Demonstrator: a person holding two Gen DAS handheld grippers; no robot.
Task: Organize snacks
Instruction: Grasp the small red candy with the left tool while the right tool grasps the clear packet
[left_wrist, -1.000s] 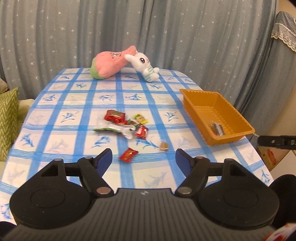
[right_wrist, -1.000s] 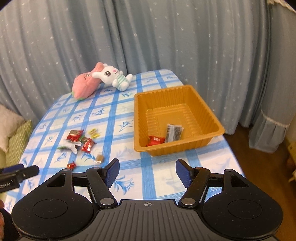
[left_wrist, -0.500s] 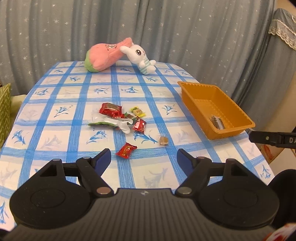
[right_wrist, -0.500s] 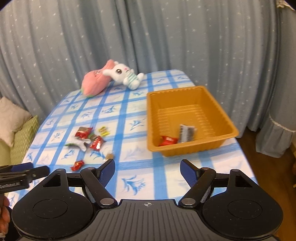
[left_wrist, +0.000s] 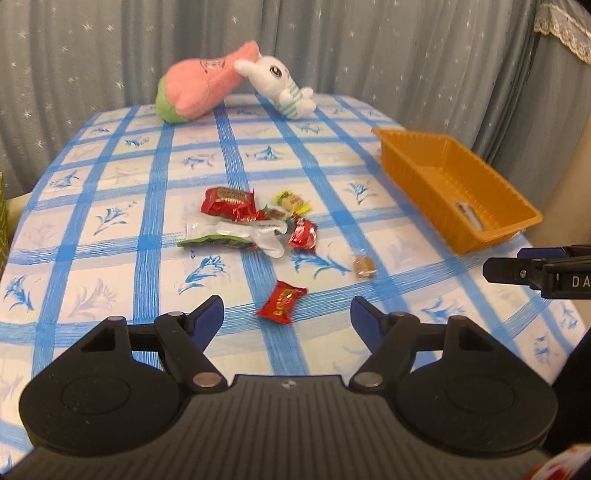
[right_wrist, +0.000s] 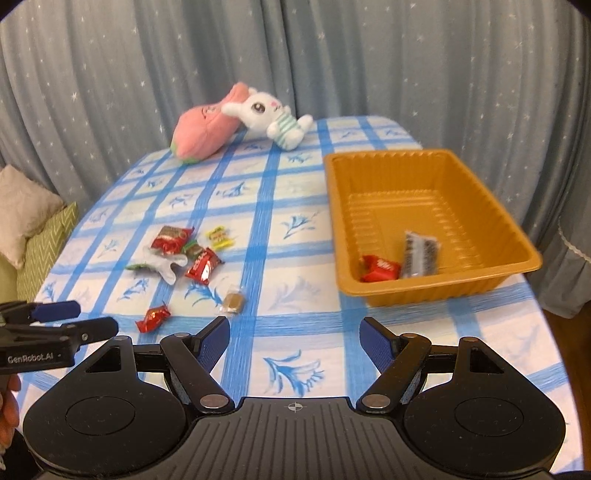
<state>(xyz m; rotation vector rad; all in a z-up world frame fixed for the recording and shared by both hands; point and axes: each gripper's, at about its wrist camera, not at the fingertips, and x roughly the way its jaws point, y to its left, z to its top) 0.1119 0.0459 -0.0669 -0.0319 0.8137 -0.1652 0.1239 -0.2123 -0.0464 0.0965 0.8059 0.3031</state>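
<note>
Several wrapped snacks lie loose mid-table: a red packet (left_wrist: 228, 202), a white-green wrapper (left_wrist: 236, 234), a yellow candy (left_wrist: 291, 201), a red bar (left_wrist: 303, 236), a brown caramel (left_wrist: 364, 266) and a small red candy (left_wrist: 281, 302). My left gripper (left_wrist: 287, 317) is open and empty, just before the small red candy. The orange tray (right_wrist: 388, 291) at the right holds a red snack (right_wrist: 380, 268) and a dark packet (right_wrist: 421, 253). My right gripper (right_wrist: 294, 338) is open and empty, low over the near table edge, left of the tray.
A pink plush (left_wrist: 201, 86) and a white bunny plush (left_wrist: 282, 86) lie at the table's far end, before a grey curtain. A green cushion (right_wrist: 40, 251) stands left of the table. The blue-checked tablecloth (left_wrist: 122, 258) covers the table.
Both grippers have moved forward and lower toward the table. The left one has closed in on the small red candy. Both stay open; no snack has moved.
</note>
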